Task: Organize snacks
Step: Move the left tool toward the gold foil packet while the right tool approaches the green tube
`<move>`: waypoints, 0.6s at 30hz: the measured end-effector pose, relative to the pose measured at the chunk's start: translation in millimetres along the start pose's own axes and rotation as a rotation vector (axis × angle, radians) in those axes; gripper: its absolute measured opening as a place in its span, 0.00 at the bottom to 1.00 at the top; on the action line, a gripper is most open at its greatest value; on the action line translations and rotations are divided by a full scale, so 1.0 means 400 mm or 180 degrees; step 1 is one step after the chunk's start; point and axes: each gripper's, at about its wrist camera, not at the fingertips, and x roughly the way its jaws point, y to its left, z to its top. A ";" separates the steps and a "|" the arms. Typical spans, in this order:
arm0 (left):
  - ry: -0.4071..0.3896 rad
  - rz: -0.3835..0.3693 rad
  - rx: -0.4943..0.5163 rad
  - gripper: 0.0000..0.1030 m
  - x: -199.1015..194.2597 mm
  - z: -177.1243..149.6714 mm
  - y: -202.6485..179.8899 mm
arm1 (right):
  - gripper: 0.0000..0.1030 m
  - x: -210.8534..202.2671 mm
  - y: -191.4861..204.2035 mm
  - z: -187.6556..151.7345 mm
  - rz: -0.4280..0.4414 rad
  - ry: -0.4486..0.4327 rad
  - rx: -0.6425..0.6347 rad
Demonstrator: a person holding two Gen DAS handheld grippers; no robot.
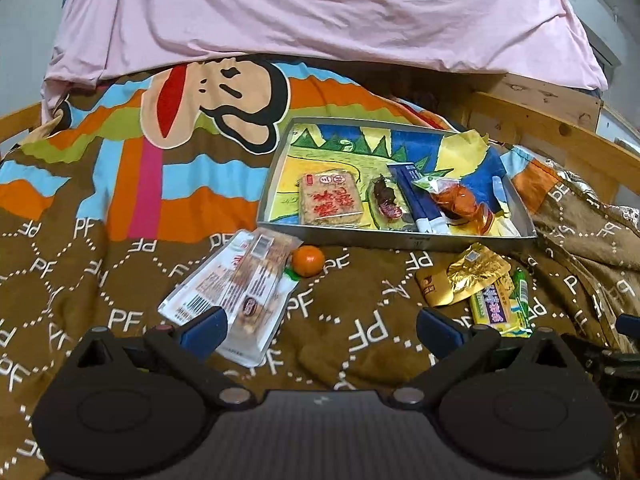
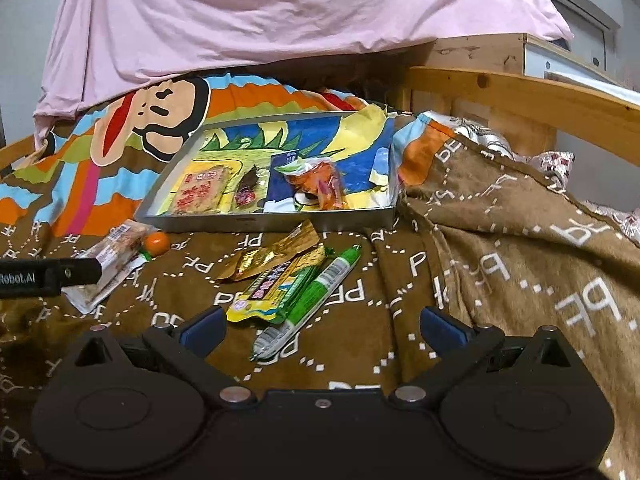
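Left gripper (image 1: 320, 332): jaws spread wide, holding nothing, low over the brown blanket (image 1: 340, 312). Right gripper (image 2: 322, 330): jaws likewise spread, empty. 1 grey tray (image 1: 400, 238) on the blanket holds 4 snacks: 1 square cake pack (image 1: 330, 198), 1 dark sausage pack (image 1: 388, 202), 1 blue-white bar (image 1: 416, 200), 1 orange pack (image 1: 460, 200). Outside, near the tray's front edge: 1 clear biscuit pack (image 1: 236, 300) touching 1 mandarin (image 1: 307, 261); 1 gold pouch (image 2: 272, 254), 1 yellow-green pack (image 2: 276, 288) and 1 green stick (image 2: 312, 300), overlapping.
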 end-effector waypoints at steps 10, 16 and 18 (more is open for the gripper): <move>0.0272 -0.0238 0.0079 1.00 0.083 0.073 -0.017 | 0.99 0.081 0.019 0.019 -0.0105 -0.0169 -0.0379; 0.0456 -0.0594 0.0562 1.00 0.166 0.133 -0.060 | 0.99 0.148 0.034 0.012 -0.0003 0.0090 -0.0388; 0.0512 -0.0702 0.0693 1.00 0.196 0.147 -0.076 | 0.99 0.158 0.044 0.001 0.0048 0.0147 -0.0437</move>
